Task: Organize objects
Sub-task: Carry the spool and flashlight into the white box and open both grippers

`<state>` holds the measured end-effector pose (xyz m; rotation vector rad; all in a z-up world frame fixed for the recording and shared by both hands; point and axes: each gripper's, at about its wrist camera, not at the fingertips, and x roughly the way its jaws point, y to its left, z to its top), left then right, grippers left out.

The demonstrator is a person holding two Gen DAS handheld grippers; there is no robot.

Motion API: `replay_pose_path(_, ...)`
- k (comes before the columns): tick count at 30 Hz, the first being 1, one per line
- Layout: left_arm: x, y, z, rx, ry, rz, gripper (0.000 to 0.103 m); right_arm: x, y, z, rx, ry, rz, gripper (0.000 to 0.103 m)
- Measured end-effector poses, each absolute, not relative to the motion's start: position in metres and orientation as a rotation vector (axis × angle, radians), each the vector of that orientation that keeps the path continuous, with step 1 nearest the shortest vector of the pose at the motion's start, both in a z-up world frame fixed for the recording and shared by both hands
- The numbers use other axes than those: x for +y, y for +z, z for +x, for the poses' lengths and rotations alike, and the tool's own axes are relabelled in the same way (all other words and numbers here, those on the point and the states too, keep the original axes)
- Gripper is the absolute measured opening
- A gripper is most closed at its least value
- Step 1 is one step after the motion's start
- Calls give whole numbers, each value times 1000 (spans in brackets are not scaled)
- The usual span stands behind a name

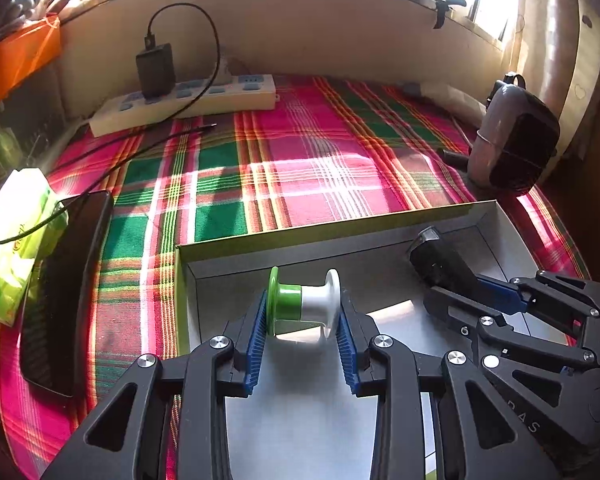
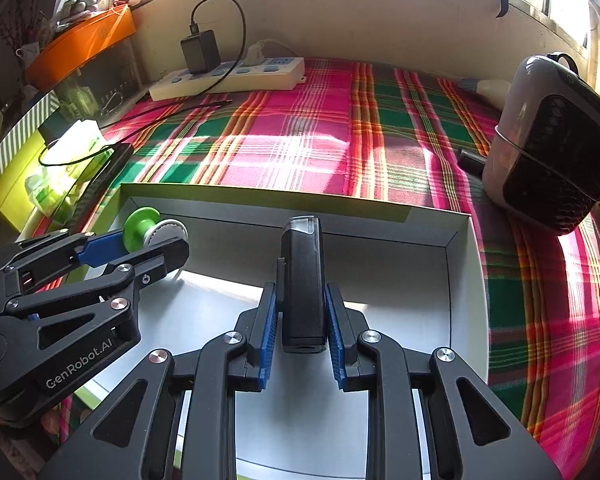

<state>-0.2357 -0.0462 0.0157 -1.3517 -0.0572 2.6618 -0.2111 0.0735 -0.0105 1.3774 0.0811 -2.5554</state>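
Your left gripper [image 1: 302,312] is clamped on the green-and-white spool [image 1: 304,303], held over the far left corner of the white box [image 2: 466,280]. Your right gripper [image 2: 302,320] pinches the black device [image 2: 303,280] upright, over the box's middle.

Spool [image 1: 303,304] left, device [image 2: 303,280] right, both over the box [image 2: 466,280].

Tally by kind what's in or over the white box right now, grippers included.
Hand-held grippers: 2, left and right
Green-and-white spool: 1, held by the left
Black rectangular device: 1, held by the right
White box: 1
Total: 5
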Motion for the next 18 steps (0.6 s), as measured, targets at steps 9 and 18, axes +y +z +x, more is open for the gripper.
replay_pose_path(9, -44, 13, -237, -9, 2676, -1366, 30, 76, -12, -213, 34, -2557, 1386, 24)
replay_pose_path(18, -43, 13, -236, -3, 2685, -1364, 31, 77, -13, -213, 17, -2563, 1385, 24)
